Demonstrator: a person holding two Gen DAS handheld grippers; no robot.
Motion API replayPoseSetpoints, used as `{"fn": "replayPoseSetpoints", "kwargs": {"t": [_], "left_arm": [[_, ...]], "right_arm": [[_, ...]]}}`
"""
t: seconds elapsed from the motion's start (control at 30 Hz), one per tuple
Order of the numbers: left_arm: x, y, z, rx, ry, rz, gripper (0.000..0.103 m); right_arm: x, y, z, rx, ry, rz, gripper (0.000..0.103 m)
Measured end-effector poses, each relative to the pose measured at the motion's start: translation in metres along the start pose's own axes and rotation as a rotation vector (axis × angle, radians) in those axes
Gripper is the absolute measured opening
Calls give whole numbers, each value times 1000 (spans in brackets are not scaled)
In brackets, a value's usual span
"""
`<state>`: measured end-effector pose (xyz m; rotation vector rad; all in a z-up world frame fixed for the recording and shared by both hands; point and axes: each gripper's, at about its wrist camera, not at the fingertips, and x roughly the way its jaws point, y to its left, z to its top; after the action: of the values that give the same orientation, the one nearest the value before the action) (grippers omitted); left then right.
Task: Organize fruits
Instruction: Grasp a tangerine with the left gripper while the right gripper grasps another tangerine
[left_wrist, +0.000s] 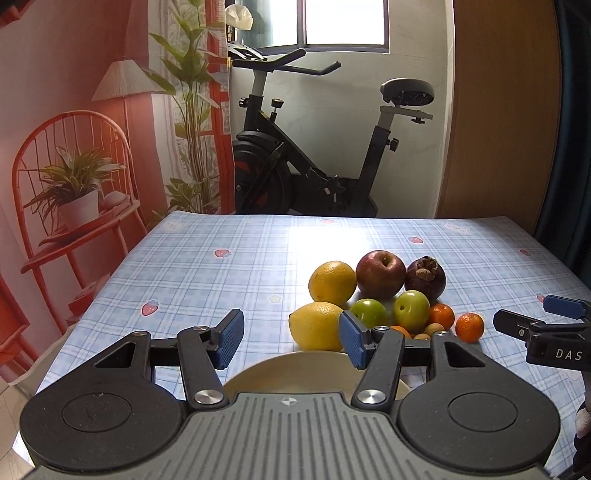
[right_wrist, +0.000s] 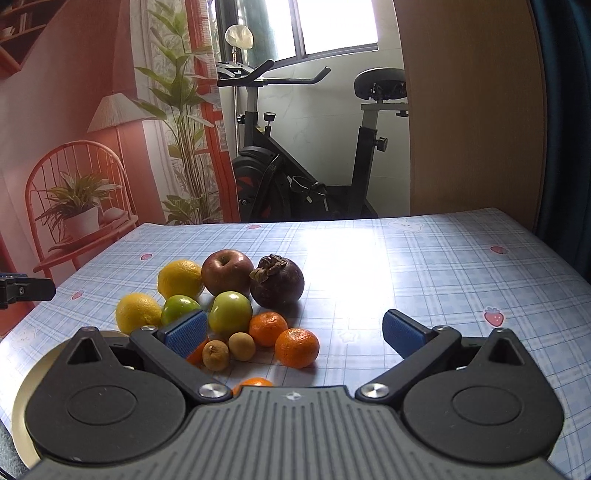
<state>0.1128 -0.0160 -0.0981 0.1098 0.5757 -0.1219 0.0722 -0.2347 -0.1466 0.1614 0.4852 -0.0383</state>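
A pile of fruit lies on the checked tablecloth (left_wrist: 207, 280): two lemons (left_wrist: 317, 330) (left_wrist: 332, 282), a red apple (left_wrist: 380, 274), a dark mangosteen (left_wrist: 425, 277), two green apples (left_wrist: 412, 310) (left_wrist: 369, 312), several tangerines (left_wrist: 470, 326) and small brown longans (right_wrist: 242, 346). A pale plate (left_wrist: 295, 373) sits at the near edge under my left gripper (left_wrist: 293, 338), which is open and empty. My right gripper (right_wrist: 295, 334) is open and empty, just in front of the tangerines (right_wrist: 296, 348). The plate also shows in the right wrist view (right_wrist: 22, 413).
An exercise bike (left_wrist: 314, 155) stands beyond the table's far edge. A wall mural with chair and plants (left_wrist: 74, 177) is at left, a wooden panel (left_wrist: 502, 110) at right. The right gripper shows at the right edge of the left wrist view (left_wrist: 546, 325).
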Motion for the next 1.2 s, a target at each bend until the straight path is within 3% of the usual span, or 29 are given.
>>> {"fn": "replayPoseSetpoints", "kwargs": {"t": [0.1, 0.43, 0.57, 0.73, 0.8, 0.83, 1.2], "left_arm": [[3, -6, 3, 46, 6, 32, 60], [18, -5, 6, 24, 84, -2, 59], [23, -1, 6, -17, 110, -32, 51], [24, -6, 9, -7, 95, -57, 46], [25, -9, 10, 3, 91, -69, 42], [26, -11, 9, 7, 91, -74, 42], [43, -26, 6, 32, 124, -166, 37]], "right_arm": [[6, 4, -5, -35, 16, 3, 100], [21, -7, -30, -44, 74, 66, 99], [22, -7, -34, -74, 77, 103, 88], [23, -1, -35, -152, 83, 226, 78], [25, 1, -37, -165, 96, 245, 63], [26, 2, -38, -166, 103, 248, 60], [34, -11, -37, -72, 140, 274, 49]]}}
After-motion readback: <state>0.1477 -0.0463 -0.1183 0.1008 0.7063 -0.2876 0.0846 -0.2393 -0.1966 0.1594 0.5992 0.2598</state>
